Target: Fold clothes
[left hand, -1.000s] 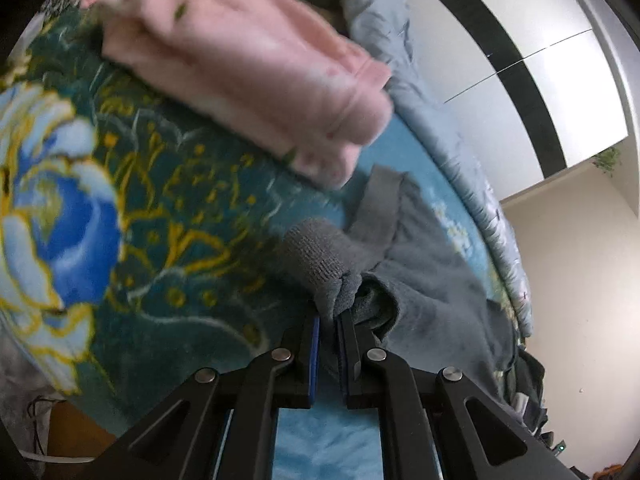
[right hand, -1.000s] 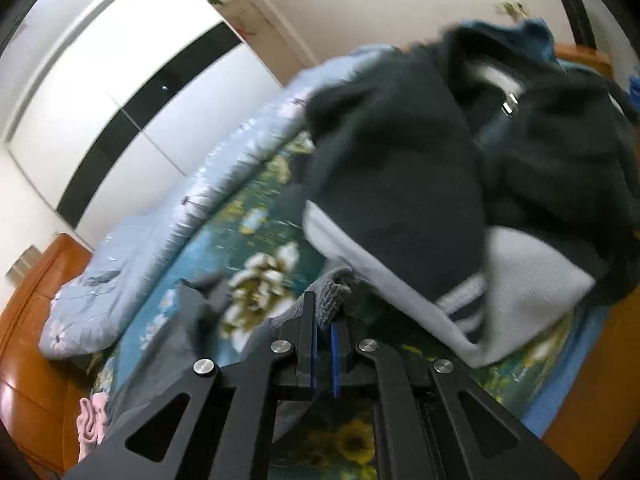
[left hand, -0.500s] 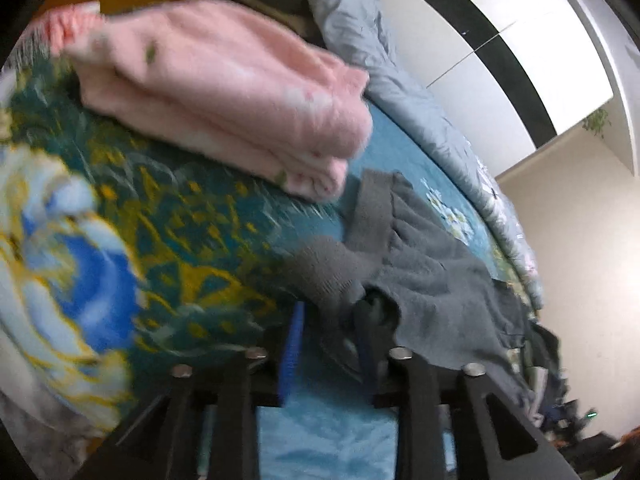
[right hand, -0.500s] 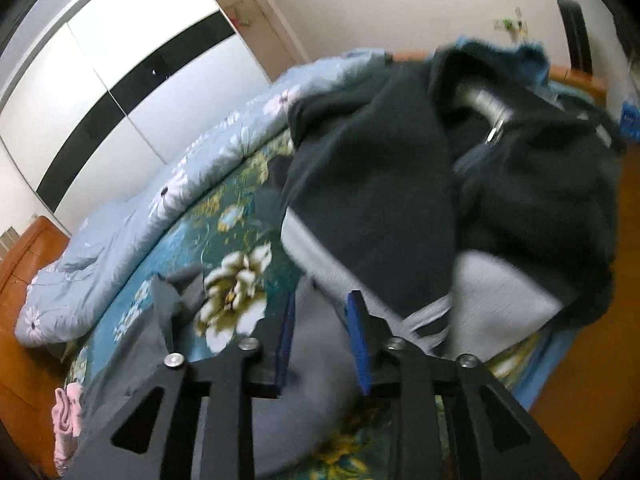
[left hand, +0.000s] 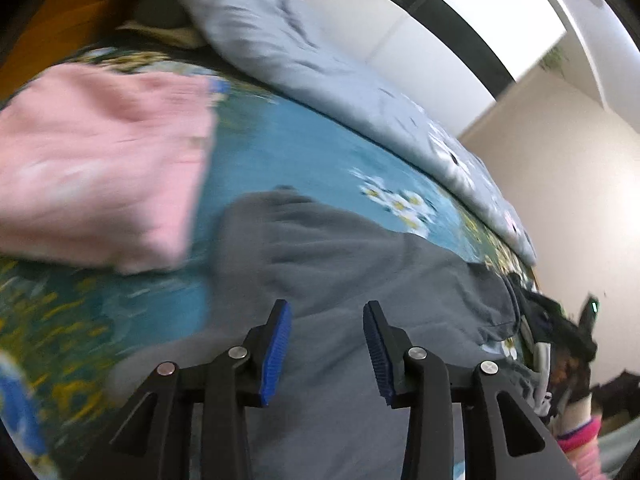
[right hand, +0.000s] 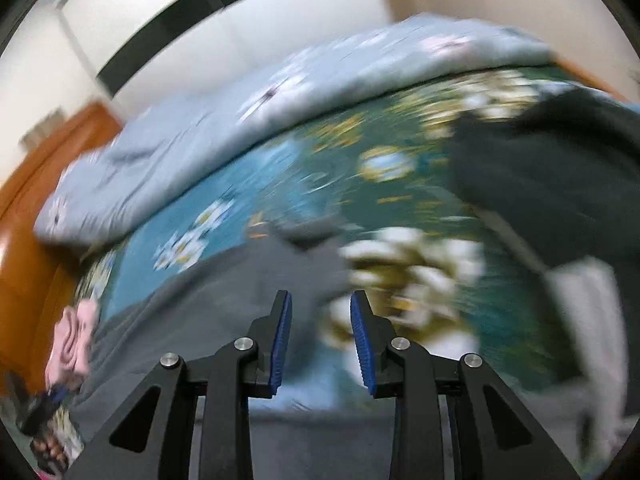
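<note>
Grey garment (left hand: 360, 264) lies spread on the bed (left hand: 280, 152), directly beneath both released claws: left claw (left hand: 326, 344), right claw (right hand: 320, 332).

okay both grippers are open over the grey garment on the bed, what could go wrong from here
1. The folded pink garment lies right beside the grey garment; a wide sweep by the left gripper could undo it.
2. The dark clothes pile sits close to the right gripper and might snag.
3. Both views are blurred, so regrasping may miss the edge.
</note>
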Available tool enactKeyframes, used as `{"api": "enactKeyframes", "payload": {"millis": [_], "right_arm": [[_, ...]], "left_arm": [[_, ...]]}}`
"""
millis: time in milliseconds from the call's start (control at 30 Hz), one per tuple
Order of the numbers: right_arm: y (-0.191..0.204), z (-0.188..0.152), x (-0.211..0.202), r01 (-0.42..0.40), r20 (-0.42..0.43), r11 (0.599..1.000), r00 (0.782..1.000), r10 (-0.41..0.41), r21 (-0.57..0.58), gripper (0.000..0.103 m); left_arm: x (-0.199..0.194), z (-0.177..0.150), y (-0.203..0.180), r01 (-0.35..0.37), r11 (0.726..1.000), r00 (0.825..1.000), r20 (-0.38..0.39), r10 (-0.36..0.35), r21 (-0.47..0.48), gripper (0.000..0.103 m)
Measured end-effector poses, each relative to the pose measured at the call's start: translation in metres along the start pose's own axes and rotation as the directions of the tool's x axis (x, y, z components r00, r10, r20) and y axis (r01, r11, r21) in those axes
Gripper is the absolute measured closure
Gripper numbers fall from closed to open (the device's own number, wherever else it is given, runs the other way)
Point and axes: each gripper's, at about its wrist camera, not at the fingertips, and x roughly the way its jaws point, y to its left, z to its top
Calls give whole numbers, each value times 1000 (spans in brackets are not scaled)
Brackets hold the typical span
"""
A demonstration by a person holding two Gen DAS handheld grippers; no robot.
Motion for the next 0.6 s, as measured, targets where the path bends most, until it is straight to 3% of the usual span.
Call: {"api": "enactKeyframes", "payload": {"millis": [167,333,367,433,467,600], "right_arm": [[20,24,53,38,-69,999,997,-40,-23,72],[31,45,102,84,-126,996,988,-87,-27,72],[28,45,108,85,-141,996,986,-86,-12,74],[21,44,119,85,-164,996,983,-80,22,91],[17,44,116,68,-158,996,986,-58,54,94],[12,48,89,1,-104,994,995,11,111,98]], "left_arm": [[44,15,-18,15,1000,999,-45,-14,13,60],[65,24,-9,-11,999,999,-44,9,-31,59],[68,24,-5,-10,999,999,-47,7,-46,59],[73,19,2,-8,998,998,-64,3,-64,59],[73,18,5,-9,997,998,-69,5,-71,59],[71,13,11,7,995,998,-64,-13,-98,59]]}}
